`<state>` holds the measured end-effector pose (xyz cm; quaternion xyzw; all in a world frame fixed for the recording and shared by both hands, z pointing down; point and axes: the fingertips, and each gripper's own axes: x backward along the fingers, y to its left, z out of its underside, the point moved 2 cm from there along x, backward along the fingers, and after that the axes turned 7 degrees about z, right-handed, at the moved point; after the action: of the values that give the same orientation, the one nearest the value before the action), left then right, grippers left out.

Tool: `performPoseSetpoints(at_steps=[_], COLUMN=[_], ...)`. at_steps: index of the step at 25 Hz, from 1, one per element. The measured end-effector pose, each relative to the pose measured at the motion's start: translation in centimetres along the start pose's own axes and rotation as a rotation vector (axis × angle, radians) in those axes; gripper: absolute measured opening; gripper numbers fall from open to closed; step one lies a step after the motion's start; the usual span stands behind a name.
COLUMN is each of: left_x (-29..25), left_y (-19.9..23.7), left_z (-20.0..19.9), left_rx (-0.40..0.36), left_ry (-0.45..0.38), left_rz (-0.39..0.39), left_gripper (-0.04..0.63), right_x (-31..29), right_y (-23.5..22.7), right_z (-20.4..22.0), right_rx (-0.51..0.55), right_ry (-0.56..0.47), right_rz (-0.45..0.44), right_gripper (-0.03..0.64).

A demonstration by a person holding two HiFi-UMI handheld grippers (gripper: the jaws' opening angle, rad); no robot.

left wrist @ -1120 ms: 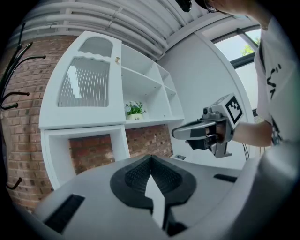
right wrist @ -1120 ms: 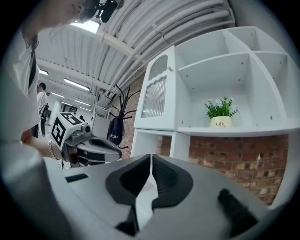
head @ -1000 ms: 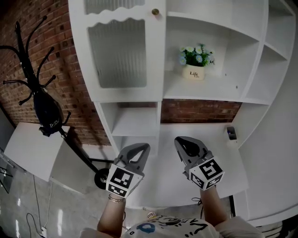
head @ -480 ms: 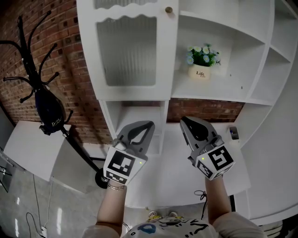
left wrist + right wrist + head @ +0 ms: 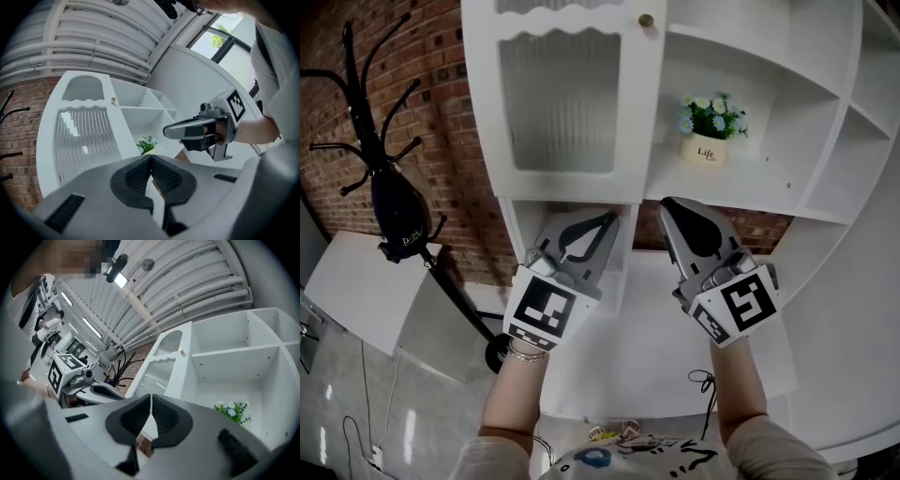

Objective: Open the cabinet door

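Note:
The white cabinet door (image 5: pixel 558 103) has a ribbed glass panel and stands closed at the shelf unit's upper left. Its small brass knob (image 5: pixel 646 21) sits at the door's top right corner. My left gripper (image 5: pixel 606 221) is shut and empty, held in the air below the door's bottom edge. Beside it my right gripper (image 5: pixel 667 204) is shut and empty too, under the open shelf. The left gripper view shows the door (image 5: pixel 84 136), the knob (image 5: pixel 113 100) and its own closed jaws (image 5: pixel 151 157). From the right gripper view (image 5: pixel 151 397) the knob (image 5: pixel 180 351) lies well ahead.
A pot of flowers (image 5: pixel 710 127) stands on the open shelf right of the door. A black coat rack (image 5: pixel 384 187) stands at the left against the brick wall. A white desk top (image 5: pixel 656 356) lies below both hands.
Both grippers have risen side by side from above the desk towards the cabinet door's lower edge. Both stayed shut.

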<state>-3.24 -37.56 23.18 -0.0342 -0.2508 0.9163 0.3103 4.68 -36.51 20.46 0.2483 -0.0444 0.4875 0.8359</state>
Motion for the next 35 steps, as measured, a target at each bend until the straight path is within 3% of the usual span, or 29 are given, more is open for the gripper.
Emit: performPoseSetpoints(at_steps=[12,16,25,35], left_x=[-1.9,-2.8,-5.2,-7.5], left_y=[3.2,4.8,7.0,9.5], left_z=[-4.4,-5.8,-8.4,-11.2], left_rx=[-0.097,-0.110,-0.141,-0.193], left_ry=[-0.009,-0.019,-0.020,0.031], left_rz=[-0.086,-0.118,-0.145,-0.178], left_gripper=[0.014,0.014,0.014,0.014], right_x=[-2.9,-3.5,-5.9,-7.6], right_y=[-3.5,-4.6,-6.1,-8.6], right_z=[-4.3,-6.0,-8.0,-10.9], right_rx=[0.066,0.035,0.078,0.107], right_ry=[-0.122,-0.172,-0.221,-0.270], right_rz=[-0.035,-0.036,-0.078,-0.035], right_gripper=[0.029,0.029,0.029,0.029])
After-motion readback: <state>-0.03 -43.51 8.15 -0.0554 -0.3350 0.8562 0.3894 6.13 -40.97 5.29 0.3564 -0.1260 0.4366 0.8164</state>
